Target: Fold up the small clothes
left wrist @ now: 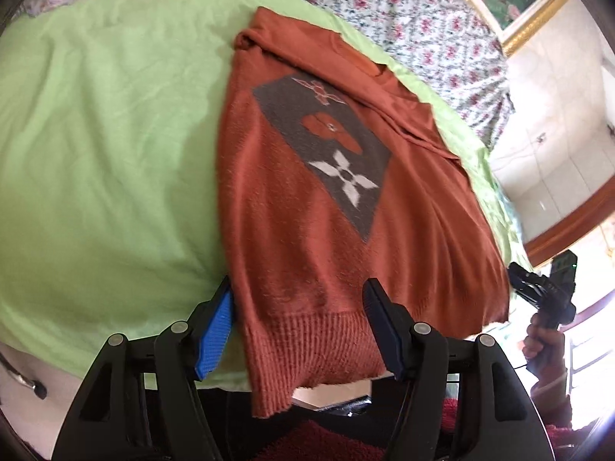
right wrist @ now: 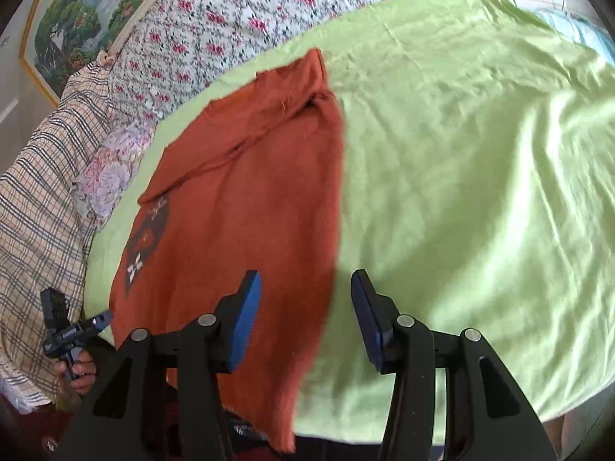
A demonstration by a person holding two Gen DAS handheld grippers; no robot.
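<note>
A rust-orange knit sweater (left wrist: 346, 199) with a grey patch of flower shapes lies flat on a green sheet (left wrist: 96, 146), its sleeves folded in. Its ribbed hem hangs over the near edge. My left gripper (left wrist: 298, 319) is open, its jaws either side of the hem's left corner. The right gripper (left wrist: 538, 288) shows in this view at the sweater's right hem corner. In the right wrist view the sweater (right wrist: 250, 199) lies left of centre and my right gripper (right wrist: 305, 319) is open over its right edge. The left gripper (right wrist: 77, 330) appears at the far left.
The green sheet (right wrist: 461, 153) spreads wide to the right. A floral quilt (right wrist: 230, 11) and a plaid cloth (right wrist: 38, 211) lie behind and beside it. A framed painting (right wrist: 77, 11) hangs on the wall. Tiled floor (left wrist: 557, 153) lies past the bed edge.
</note>
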